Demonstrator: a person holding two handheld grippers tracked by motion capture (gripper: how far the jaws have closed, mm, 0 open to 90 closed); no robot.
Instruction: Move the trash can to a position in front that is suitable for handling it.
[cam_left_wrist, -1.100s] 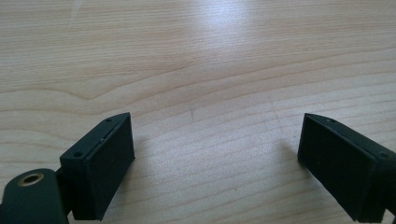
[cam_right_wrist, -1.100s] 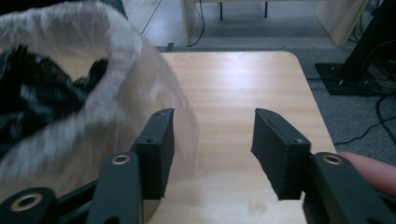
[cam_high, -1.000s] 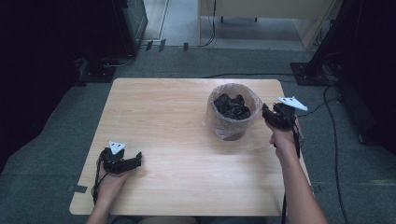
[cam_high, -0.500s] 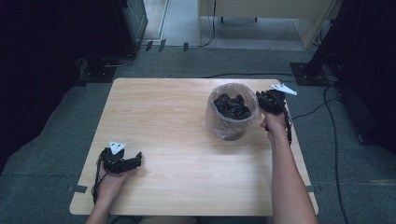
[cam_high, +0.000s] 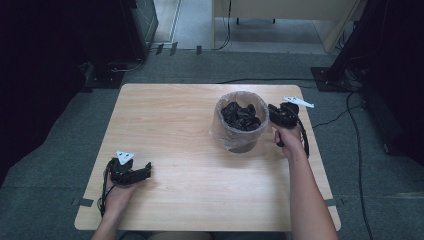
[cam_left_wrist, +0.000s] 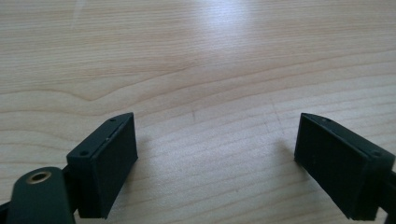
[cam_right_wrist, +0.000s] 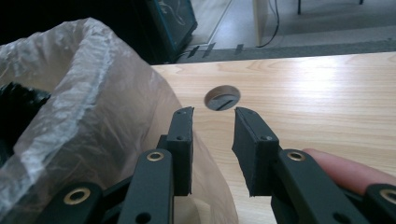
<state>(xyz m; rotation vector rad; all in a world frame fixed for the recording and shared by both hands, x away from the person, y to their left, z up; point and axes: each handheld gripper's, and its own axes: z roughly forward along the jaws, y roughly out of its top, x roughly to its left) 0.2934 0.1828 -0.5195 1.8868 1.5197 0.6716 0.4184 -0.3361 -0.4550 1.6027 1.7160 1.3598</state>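
— Where's the bin sitting?
— The plastic-lined bin stands upright on the desk, mouth up, black stuff inside. The right claw is just beside its right wall, liner against the near jaw

— Gripping it?
— No, jaws narrowly apart with nothing between them, having just been opening a little

— And the left claw?
— Wide open, resting low on the desk, well apart from the bin
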